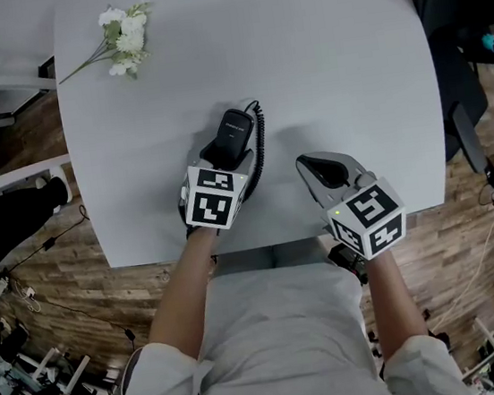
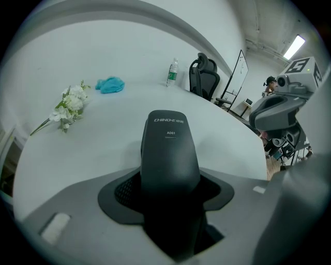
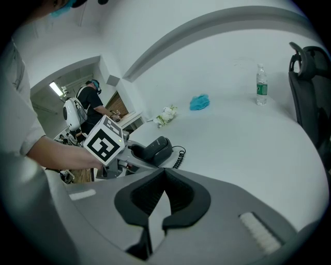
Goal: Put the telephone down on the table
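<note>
The black telephone handset [image 1: 234,135] sits clamped in the left hand-held gripper [image 1: 222,161]. Its near end is buried between the pads and its free end juts out toward 1 o'clock in the head view, so its long axis runs roughly from 7 to 1 o'clock, in line with the jaws. It is low over the near part of the white worktop [image 1: 320,65]; whether its far end already touches the surface I cannot tell. Its coiled cord [image 1: 261,145] lies along its 3 o'clock side on the worktop. The right hand-held gripper [image 1: 308,166] is at 3 o'clock of the left one, near but apart, clenched with nothing between its jaws. An artificial flower sprig [image 1: 125,41] lies well apart at 11 o'clock, with a turquoise cloth [image 2: 110,84] and a water bottle [image 2: 172,72] further off. I judge the spot under the handset to be free for setting it down.
</note>
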`<state>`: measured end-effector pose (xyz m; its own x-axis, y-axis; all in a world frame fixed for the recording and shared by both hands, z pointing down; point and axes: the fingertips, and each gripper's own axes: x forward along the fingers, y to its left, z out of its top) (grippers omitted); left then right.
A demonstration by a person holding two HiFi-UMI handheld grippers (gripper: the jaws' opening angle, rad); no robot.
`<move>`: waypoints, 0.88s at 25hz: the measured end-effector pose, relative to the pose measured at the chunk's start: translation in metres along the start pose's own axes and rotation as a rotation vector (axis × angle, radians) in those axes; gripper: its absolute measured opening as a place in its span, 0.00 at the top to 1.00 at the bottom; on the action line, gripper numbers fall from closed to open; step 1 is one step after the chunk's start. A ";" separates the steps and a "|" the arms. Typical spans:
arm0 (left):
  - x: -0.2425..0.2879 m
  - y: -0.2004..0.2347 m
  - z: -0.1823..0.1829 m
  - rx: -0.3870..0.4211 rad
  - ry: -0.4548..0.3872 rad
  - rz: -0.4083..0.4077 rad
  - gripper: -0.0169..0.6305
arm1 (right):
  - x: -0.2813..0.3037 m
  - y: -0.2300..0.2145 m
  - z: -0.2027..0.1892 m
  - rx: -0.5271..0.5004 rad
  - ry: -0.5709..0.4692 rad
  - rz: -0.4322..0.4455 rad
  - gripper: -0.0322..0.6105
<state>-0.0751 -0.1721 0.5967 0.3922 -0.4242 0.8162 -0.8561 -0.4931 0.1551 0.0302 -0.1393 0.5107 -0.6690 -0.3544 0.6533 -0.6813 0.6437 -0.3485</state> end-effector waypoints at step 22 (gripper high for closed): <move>0.014 -0.001 -0.003 0.003 0.036 0.015 0.52 | -0.002 -0.002 -0.006 0.011 0.008 0.012 0.94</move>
<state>-0.0700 -0.1756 0.6101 0.3669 -0.4043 0.8378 -0.8609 -0.4888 0.1412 0.0342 -0.1356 0.5144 -0.6746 -0.3417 0.6543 -0.6767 0.6404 -0.3633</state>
